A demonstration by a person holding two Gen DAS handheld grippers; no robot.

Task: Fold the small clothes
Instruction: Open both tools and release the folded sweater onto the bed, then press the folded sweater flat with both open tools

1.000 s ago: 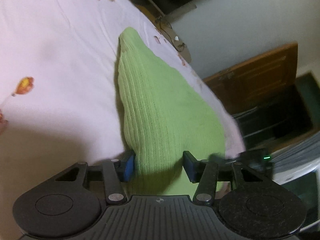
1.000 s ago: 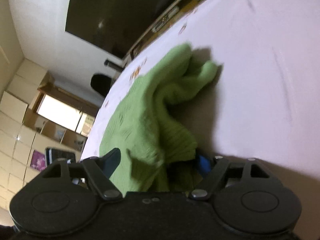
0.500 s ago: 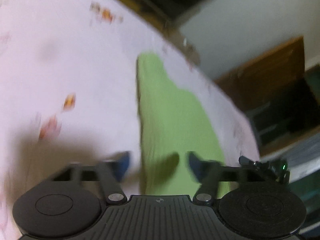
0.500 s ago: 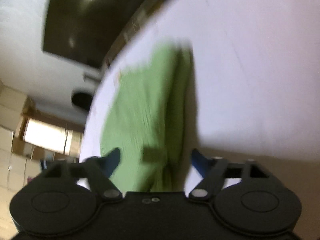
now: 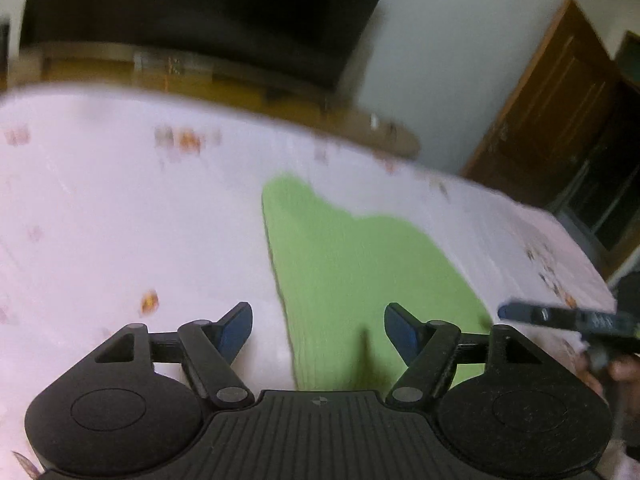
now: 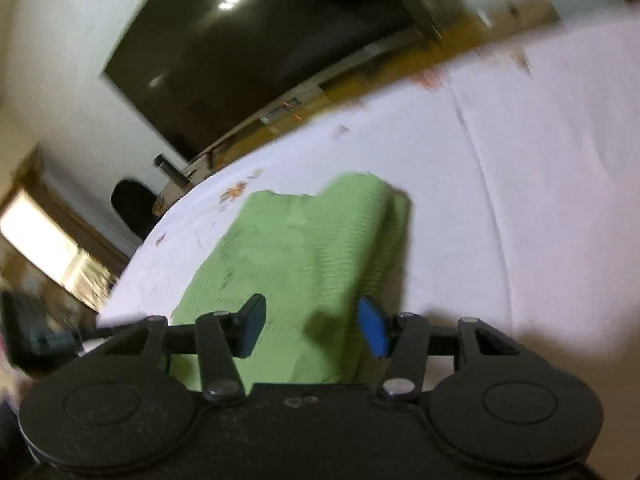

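Both our tools have let go and lifted since a second ago. Our left hand-held gripper (image 5: 318,330) hangs spread and empty; the right hand-held gripper (image 6: 312,326) is closing on nothing. Between them, the green ribbed knit garment (image 5: 356,264) lies folded on the white flower-printed bedsheet (image 5: 120,216). Its soft, springy top layer could slide open if snagged.

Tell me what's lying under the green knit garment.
The green knit garment lies flat on a white bedsheet with small orange prints. The sheet shows all around it. Whatever is directly beneath the garment, or tucked inside its fold along one edge, is covered and cannot be seen.
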